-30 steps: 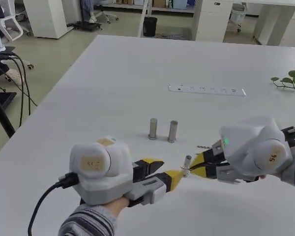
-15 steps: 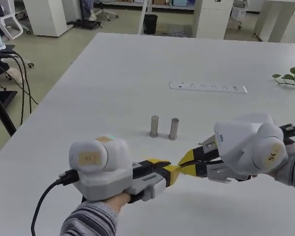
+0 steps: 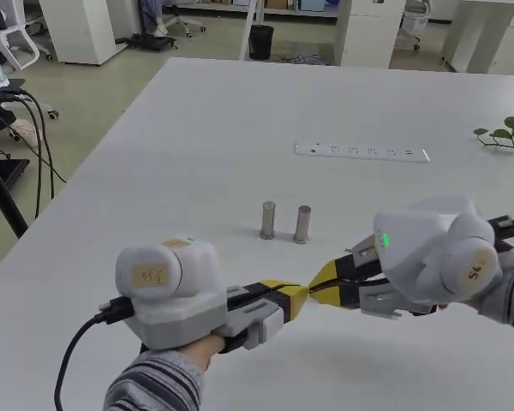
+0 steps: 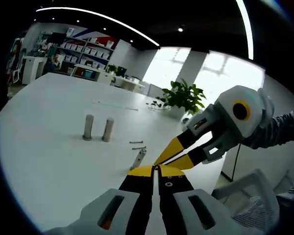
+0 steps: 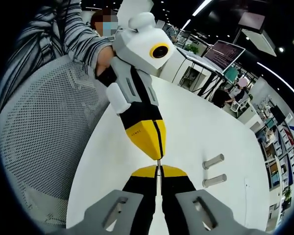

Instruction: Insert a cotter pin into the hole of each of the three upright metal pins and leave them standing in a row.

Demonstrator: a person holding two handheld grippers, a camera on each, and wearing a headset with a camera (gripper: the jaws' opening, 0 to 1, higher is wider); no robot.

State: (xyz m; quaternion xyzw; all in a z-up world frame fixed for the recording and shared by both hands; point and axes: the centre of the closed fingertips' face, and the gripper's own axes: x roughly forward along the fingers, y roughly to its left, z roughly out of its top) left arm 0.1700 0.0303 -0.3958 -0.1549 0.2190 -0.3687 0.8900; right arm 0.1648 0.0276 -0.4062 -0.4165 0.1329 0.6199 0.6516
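Pin (image 4: 139, 157) no longer between tips | left gripper (image 3: 296, 295), right gripper (image 3: 317, 289) closed, touching

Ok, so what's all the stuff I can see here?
Table: one, white, under everything.
Standing pins: two, grey metal, side by side mid-table.
Third pin: one, grey, closer to us, leaning or lying, hard to tell.
Cotter pins: two, thin and dark, lying beyond the third pin.
Power strip: one, white, far across the table.
Plant: one, green, table's right edge.
Bin: one, black, floor beyond the table.
Left gripper: one, white, yellow-black fingers shut, tips meeting the right one's.
Right gripper: one, white, yellow-black fingers shut.
Sleeves: two, striped, behind the grippers.
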